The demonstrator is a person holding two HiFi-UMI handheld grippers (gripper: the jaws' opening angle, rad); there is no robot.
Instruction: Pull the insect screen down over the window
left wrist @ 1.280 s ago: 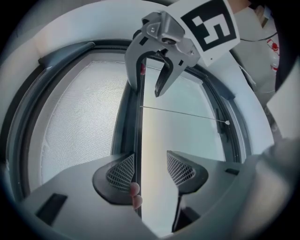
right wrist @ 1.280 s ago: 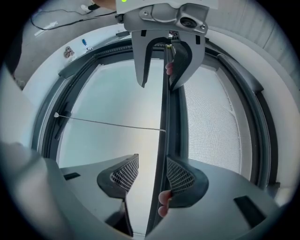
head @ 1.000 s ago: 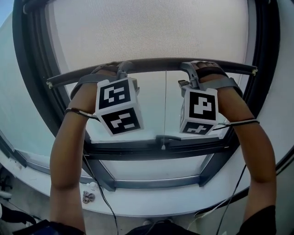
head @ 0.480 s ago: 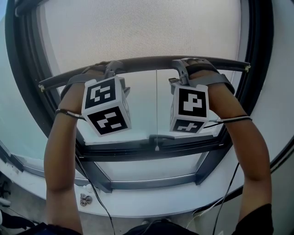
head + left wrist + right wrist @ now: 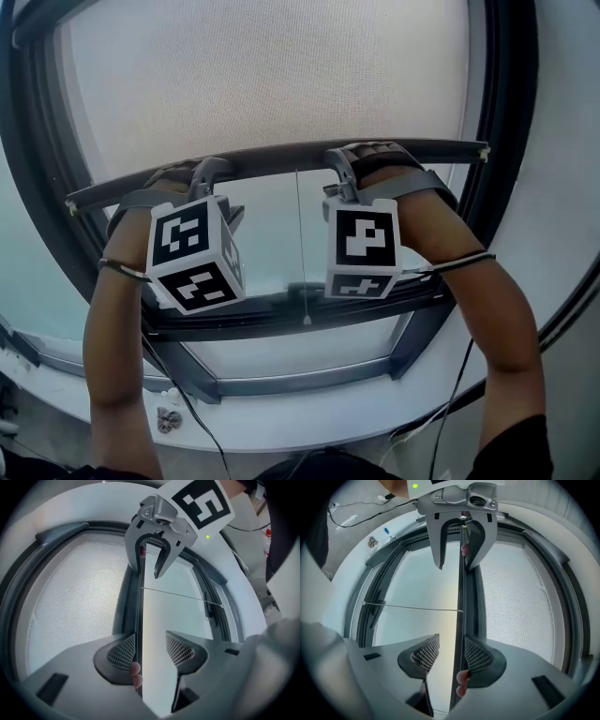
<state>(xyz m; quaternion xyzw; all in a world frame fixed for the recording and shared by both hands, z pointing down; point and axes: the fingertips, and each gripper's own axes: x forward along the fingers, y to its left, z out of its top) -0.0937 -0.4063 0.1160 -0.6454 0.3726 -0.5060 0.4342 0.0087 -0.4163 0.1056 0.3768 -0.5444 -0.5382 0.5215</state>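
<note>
Pale mesh insect screen [image 5: 272, 84] hangs partway down the window [image 5: 267, 248].

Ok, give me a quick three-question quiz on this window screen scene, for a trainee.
1. True or false: the screen's bottom bar has reached the lower window frame.
2. What runs between the jaws of the right gripper? A) a cable B) the screen's bottom bar C) nothing
3. Fill in: a thin pull ____ hangs from the bar's middle.
Key: 1 false, the bar stands well above it. 2 B. 3 cord.
</note>
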